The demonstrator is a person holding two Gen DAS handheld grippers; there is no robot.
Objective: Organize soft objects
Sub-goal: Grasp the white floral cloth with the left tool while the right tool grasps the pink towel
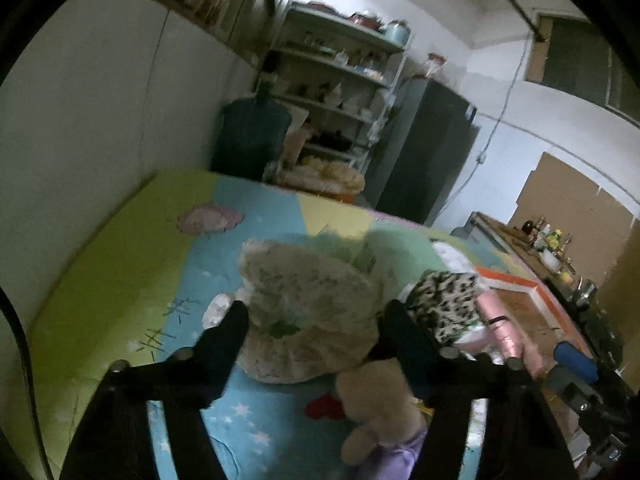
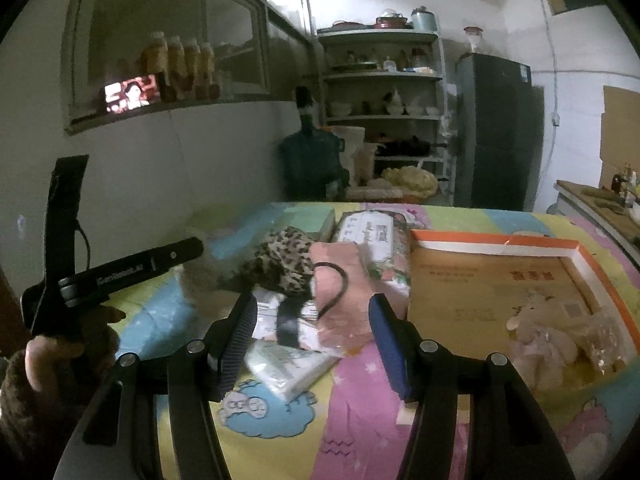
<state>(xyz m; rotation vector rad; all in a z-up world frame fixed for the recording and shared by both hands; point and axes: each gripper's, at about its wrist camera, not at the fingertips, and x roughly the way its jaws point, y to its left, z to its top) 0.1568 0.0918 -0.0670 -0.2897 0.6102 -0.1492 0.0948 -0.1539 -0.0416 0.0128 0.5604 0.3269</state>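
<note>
My left gripper point(image 1: 314, 316) is open, its fingers on either side of a frilly cream cloth bundle point(image 1: 308, 304) on the bed. A beige plush toy point(image 1: 376, 404) lies just under the right finger. A leopard-print cloth point(image 1: 446, 300) lies to the right; it also shows in the right wrist view point(image 2: 280, 258). My right gripper point(image 2: 312, 324) is open and empty, above a pink cloth point(image 2: 340, 292) with a black hair band point(image 2: 334, 288) and a tissue pack point(image 2: 286, 368). A shallow cardboard box point(image 2: 496, 280) at right holds a plush toy point(image 2: 540, 332).
The colourful cartoon bed sheet point(image 1: 120, 264) runs to the wall on the left. A printed pillow point(image 2: 376, 236) lies behind the pink cloth. Beyond the bed stand a water jug point(image 2: 312, 164), shelves point(image 2: 384, 76) and a dark fridge point(image 2: 496, 132). A counter with bottles point(image 1: 548, 240) is at right.
</note>
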